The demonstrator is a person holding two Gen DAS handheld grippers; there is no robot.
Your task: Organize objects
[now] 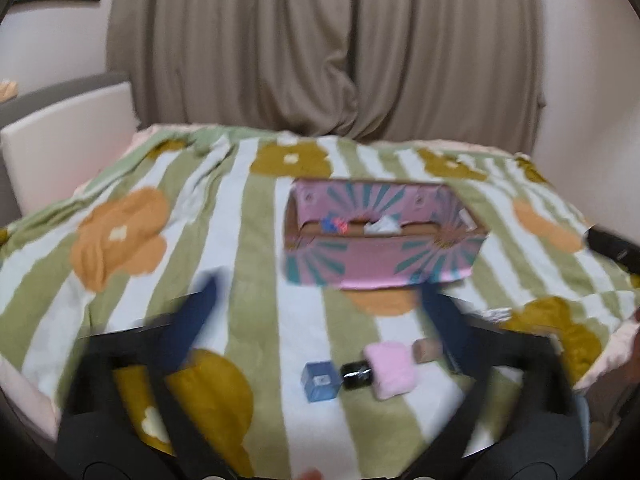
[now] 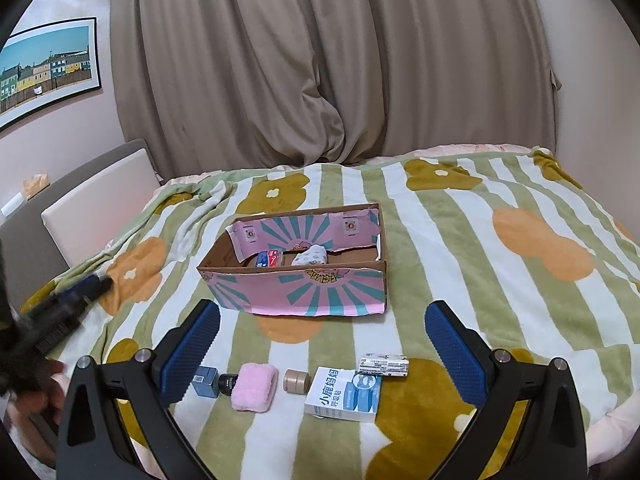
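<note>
A pink and teal cardboard box [image 2: 296, 292] stands open in the middle of the blanket, with a red and blue pack [image 2: 270, 258] and a white patterned cloth [image 2: 310, 256] inside. In front of it lie a small blue box [image 2: 206, 380], a black bottle [image 2: 228, 384], a pink sponge [image 2: 255, 386], a tape roll [image 2: 296, 380], a white and blue carton [image 2: 344, 394] and a white packet [image 2: 384, 364]. My right gripper [image 2: 324, 344] hovers open above this row, holding nothing. My left gripper [image 1: 316, 320], blurred, is open and empty, short of the box [image 1: 380, 268] and over the pink sponge [image 1: 390, 370].
A green and white striped blanket [image 2: 480, 248] with orange and mustard flowers covers the bed. Beige curtains [image 2: 320, 80] hang behind it. A pale headboard cushion [image 2: 100, 200] stands at the left. A hand [image 2: 36, 392] shows at the lower left.
</note>
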